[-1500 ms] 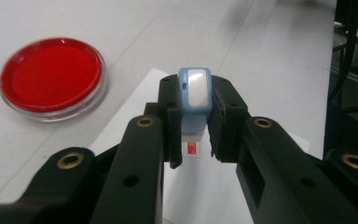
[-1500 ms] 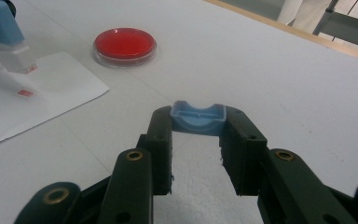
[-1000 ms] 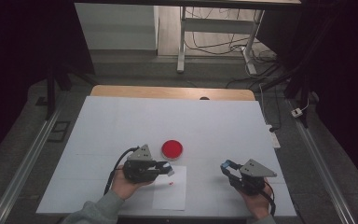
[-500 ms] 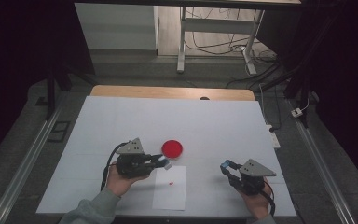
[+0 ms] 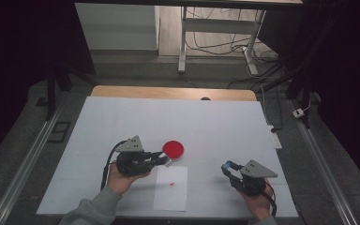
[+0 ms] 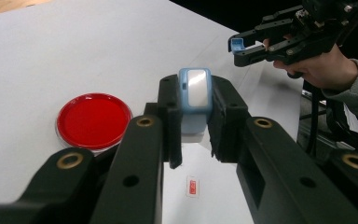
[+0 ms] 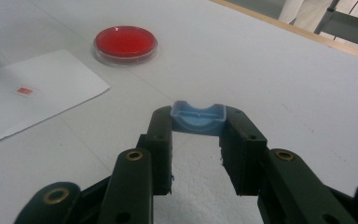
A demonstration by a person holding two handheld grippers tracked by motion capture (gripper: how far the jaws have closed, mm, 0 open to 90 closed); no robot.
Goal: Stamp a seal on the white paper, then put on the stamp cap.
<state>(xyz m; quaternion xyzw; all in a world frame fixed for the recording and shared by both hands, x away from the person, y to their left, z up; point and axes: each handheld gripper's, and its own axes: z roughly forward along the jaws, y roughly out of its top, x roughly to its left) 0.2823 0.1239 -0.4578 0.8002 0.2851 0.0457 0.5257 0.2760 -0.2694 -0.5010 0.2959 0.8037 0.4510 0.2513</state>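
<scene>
While the white bench (image 5: 122, 122) is carrying everything, a white paper sheet (image 5: 171, 199) is lying at its near edge, seemingly as a work surface. Just far of it, a round red-filled clear dish (image 5: 173, 148) is sitting. The left tool (image 5: 161, 158) is clamping a small blue-framed mirror-like piece (image 6: 195, 88) beside the dish; the right tool (image 5: 226, 168) is gripping a small blue plastic cap (image 7: 198, 116), perhaps for joining them.

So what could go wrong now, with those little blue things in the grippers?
1. The left gripper holds its blue piece close beside the red dish; a small swing could knock the dish.
2. The right gripper pinches its blue cap only at the tips, so it might slip out.
3. The paper lies loose, so a brushing hand could shift its tiny red square.
</scene>
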